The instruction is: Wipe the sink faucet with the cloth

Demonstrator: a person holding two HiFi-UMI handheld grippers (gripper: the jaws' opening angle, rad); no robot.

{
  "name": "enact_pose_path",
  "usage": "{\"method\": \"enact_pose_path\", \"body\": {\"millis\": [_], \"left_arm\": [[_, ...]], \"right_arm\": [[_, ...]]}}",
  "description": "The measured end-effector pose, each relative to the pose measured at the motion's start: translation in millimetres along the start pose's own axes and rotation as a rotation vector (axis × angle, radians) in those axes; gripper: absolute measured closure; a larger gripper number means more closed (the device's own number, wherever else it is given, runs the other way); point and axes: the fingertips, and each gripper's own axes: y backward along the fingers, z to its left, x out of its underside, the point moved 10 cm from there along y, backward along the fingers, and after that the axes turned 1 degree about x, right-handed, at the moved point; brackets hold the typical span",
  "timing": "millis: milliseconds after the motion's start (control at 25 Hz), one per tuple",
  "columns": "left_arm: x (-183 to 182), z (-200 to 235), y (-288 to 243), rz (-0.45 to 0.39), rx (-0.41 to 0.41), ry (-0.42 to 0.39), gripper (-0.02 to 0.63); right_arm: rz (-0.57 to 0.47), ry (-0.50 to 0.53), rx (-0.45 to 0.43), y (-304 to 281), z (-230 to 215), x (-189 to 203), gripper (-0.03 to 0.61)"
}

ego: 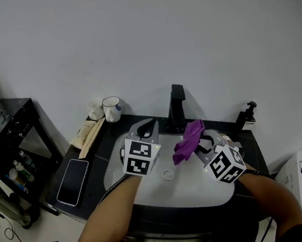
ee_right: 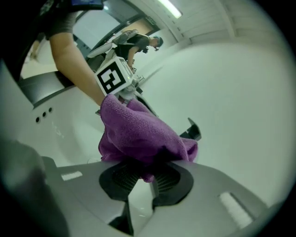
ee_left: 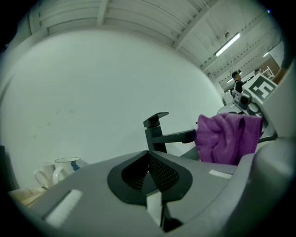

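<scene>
The black faucet (ego: pixel 176 107) stands at the back of the white sink (ego: pixel 148 193). A purple cloth (ego: pixel 188 140) hangs bunched just in front of the spout, with my right gripper (ego: pixel 200 146) shut on its lower edge. In the right gripper view the cloth (ee_right: pixel 138 134) fills the space above the right gripper (ee_right: pixel 145 173) and hides most of the faucet (ee_right: pixel 193 130). My left gripper (ego: pixel 148 128) hovers over the basin left of the faucet, shut and empty. The left gripper view shows the faucet (ee_left: pixel 159 132) ahead of the left gripper (ee_left: pixel 149 173) and the cloth (ee_left: pixel 226 139) at the spout's tip.
Two cups (ego: pixel 107 109) and some flat wooden items (ego: pixel 88 134) sit on the dark counter at the back left. A phone (ego: pixel 73 181) lies left of the basin. A black soap pump (ego: pixel 245 116) stands at the back right. A black shelf (ego: pixel 10 138) is far left.
</scene>
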Motion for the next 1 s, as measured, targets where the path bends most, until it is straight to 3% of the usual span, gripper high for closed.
{"method": "enact_pose_path", "body": {"millis": [200,400,680,1000], "left_arm": [[0,0,0,-0.004,0.001,0.003,0.597],[0,-2,-2,-0.011,0.011,0.005,0.597],[-2,-3,-3,-0.019,0.02,0.014,0.597],[-1,-3,-2,-0.019,0.016,0.01,0.597]], "right_arm": [[0.08,-0.295,-0.072,-45,-13,11,0.505],[0.11,-0.466,-0.017,-82,-36,6,0.505],[0.119,-0.523,0.03,-105,-43,-4,0.508],[0.152,-0.594,-0.053,-107,-45,3,0.508]]}}
